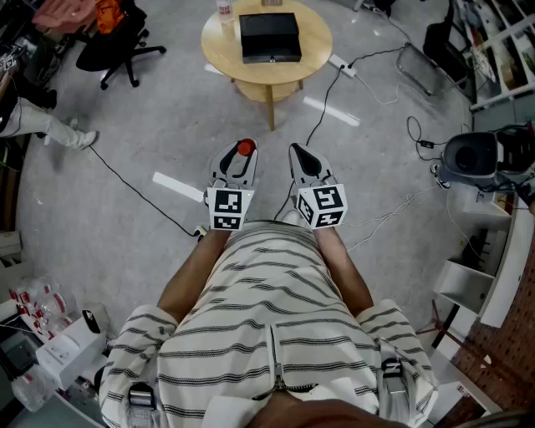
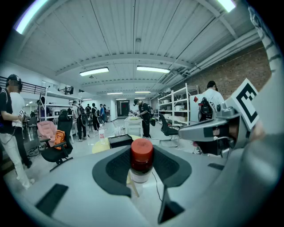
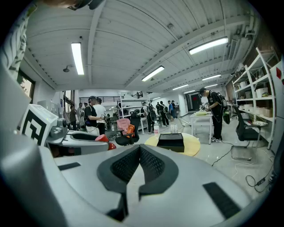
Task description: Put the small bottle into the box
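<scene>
1. Here, a person in a striped shirt (image 1: 267,334) stands on a grey floor (image 1: 167,125) and holds both grippers out in front, side by side and tipped slightly downward.
2. The left gripper (image 1: 237,157) grasps the small bottle (image 2: 141,162). In the left gripper view the bottle stands upright between the dark pads, its red cap rising above them.
3. The right gripper (image 1: 303,155) is clenched, its two jaws meeting at the tips with nothing between them.
4. Each gripper carries its marker cube at the rear, nearest the person: the left cube (image 1: 228,209) and the right cube (image 1: 322,206) sit just beside each other.
5. The black box (image 1: 269,37) lies on a round wooden table (image 1: 313,58) ahead, well apart from both grippers and from the held bottle.
6. A second bottle (image 1: 224,10) stands at the table's far left edge, near the box but not touching it.
7. A black office chair (image 1: 117,46) stands to the left of the table, with pink and orange items piled on it.
8. Dark cables (image 1: 134,188) trail across the floor between the chair and the person's feet.
</scene>
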`<state>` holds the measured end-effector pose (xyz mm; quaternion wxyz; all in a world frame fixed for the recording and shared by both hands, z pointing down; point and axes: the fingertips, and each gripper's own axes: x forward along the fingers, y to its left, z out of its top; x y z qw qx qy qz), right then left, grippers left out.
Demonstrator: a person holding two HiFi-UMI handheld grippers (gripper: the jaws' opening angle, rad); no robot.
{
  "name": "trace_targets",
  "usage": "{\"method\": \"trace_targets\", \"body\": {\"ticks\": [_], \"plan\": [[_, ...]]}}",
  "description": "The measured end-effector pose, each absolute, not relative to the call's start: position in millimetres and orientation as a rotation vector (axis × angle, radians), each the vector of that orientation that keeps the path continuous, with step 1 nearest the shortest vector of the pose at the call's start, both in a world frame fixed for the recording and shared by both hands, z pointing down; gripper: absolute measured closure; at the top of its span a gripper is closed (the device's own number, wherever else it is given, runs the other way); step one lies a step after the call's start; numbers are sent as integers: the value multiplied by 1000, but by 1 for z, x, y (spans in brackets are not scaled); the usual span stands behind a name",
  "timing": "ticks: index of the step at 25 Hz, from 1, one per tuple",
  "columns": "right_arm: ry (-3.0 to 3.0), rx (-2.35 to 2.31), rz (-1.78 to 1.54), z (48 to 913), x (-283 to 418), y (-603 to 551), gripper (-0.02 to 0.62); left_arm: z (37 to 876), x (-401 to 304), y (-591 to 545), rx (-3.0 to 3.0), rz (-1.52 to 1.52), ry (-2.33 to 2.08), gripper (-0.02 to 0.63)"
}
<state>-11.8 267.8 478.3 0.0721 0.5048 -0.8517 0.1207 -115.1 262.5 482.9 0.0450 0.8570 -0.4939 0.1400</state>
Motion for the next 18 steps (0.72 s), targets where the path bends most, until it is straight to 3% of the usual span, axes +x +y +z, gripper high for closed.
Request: {"method": "trace_targets", "body": {"ticks": [18], "plan": [[-2626, 1458, 363, 481, 32, 266, 577, 489, -66, 265, 2595, 451, -1521, 451]]}}
